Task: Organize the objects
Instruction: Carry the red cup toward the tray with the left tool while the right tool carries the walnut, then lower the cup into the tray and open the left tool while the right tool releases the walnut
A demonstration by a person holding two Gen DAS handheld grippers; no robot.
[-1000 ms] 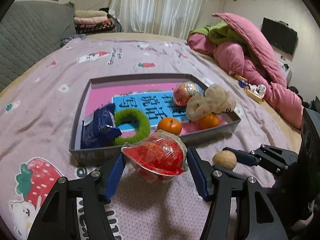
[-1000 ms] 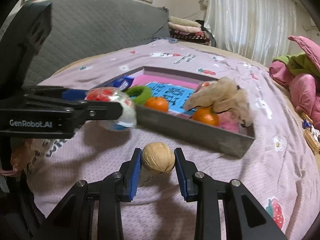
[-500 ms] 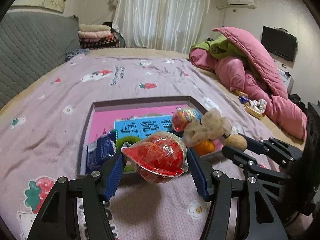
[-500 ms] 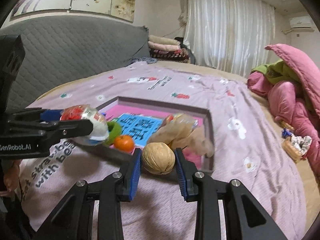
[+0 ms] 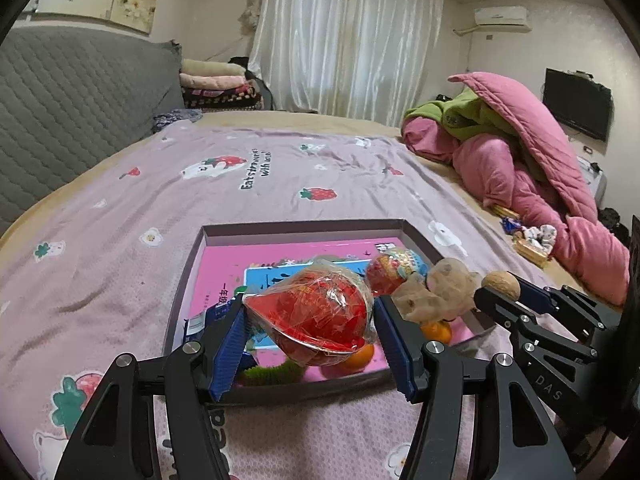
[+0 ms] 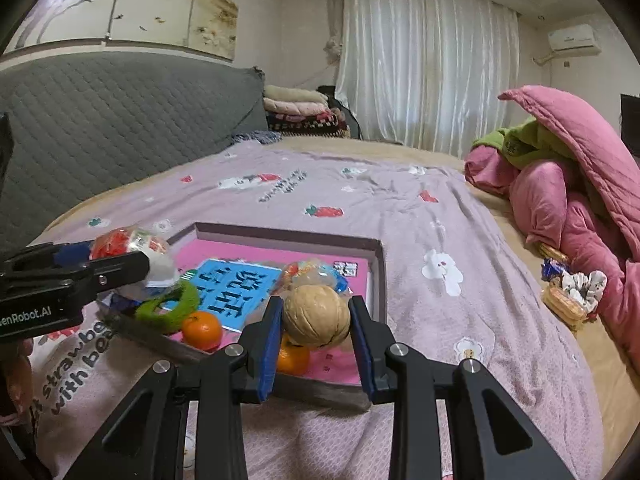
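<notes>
A: Status: left claw (image 5: 308,344) is clamped on the red wrapped candy ball (image 5: 310,316), held in the air over the near end of the grey tray (image 5: 304,226). Right claw (image 6: 316,334) is clamped on the walnut (image 6: 317,315), also airborne, over the tray's near right corner.

B: Tray contents?

A: Two tangerines, one here (image 6: 202,330), a green fuzzy ring (image 6: 170,306), a blue packet (image 5: 202,322), a beige plush toy (image 5: 438,294), a second wrapped ball (image 5: 390,268). The near half is crowded; the far pink floor looks bare.

B: So place deep, I'd say. Carry both past the near wall, well clear of its rim, and lower over the bare pink area before letting go.

A: Agreed. The walnut is round and likely to roll, so set it down low, don't drop it. The plush is just beside its path.

B: The candy ball's film looks slippery. Keep the pads square on it and spread the claw only once it rests on the tray floor.

A: One at a time, so the claws don't clash.
</notes>
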